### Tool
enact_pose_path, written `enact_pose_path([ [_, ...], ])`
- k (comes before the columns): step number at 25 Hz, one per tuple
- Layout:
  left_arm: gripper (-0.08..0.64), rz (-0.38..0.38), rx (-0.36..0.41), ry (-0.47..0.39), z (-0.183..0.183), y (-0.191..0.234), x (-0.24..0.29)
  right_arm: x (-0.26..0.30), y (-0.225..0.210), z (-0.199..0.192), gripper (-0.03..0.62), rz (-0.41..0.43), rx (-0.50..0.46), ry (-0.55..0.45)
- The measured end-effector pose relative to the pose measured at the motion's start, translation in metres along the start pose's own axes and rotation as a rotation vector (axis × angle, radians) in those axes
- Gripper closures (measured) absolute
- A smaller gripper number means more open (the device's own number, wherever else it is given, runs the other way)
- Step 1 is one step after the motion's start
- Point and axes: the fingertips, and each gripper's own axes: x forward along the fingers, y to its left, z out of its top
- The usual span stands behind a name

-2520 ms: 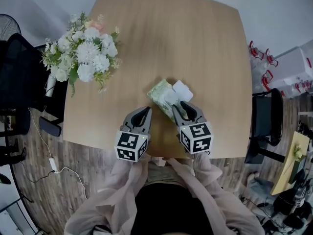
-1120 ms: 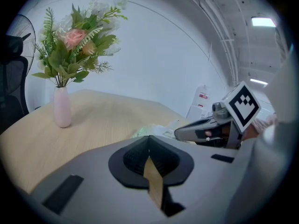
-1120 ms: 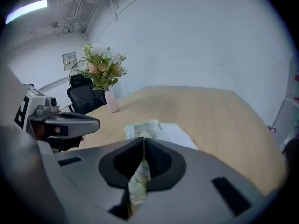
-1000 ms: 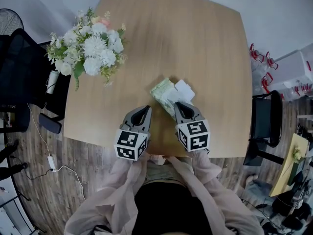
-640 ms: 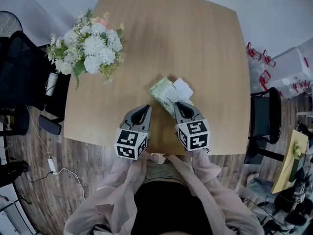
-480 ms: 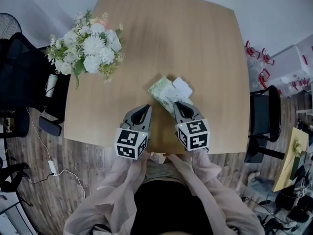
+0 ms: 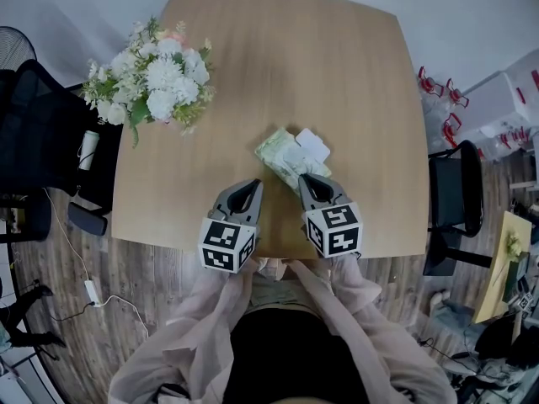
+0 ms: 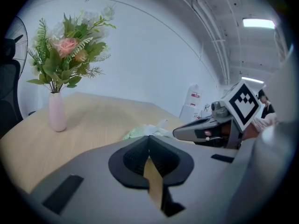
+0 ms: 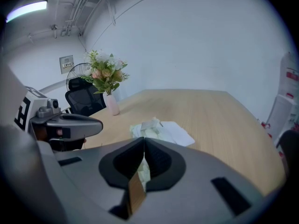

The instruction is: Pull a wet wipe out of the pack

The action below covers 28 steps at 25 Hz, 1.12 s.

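Note:
The pale green wet wipe pack [image 7: 282,151] lies on the wooden table [image 7: 295,57] near the front edge, with a white wipe [image 7: 312,143] spread at its far right side. My right gripper [image 7: 304,178] is shut, its tips at the pack's near end, and nothing shows between its jaws. In the right gripper view the pack [image 9: 145,126] and the wipe [image 9: 177,133] lie just beyond the closed right gripper [image 9: 143,143]. My left gripper [image 7: 254,184] hovers to the left of the pack, also shut and empty. From the left gripper [image 8: 149,140] the pack [image 8: 138,132] shows ahead.
A pink vase of flowers [image 7: 152,78] stands at the table's left side. Black chairs stand off the left edge [image 7: 34,133] and the right edge [image 7: 455,200]. Bare tabletop stretches behind the pack.
Both grippers have stayed almost in place and shut. Only the head view has shifted a little.

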Motion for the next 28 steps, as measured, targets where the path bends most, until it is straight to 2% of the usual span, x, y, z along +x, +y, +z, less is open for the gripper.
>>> enact_pose_path([
  [28, 0.549, -0.055, 0.043, 0.001, -0.007, -0.014, -0.021, -0.029, 0.016, -0.016, 0.578, -0.049, 0.039, -0.033],
])
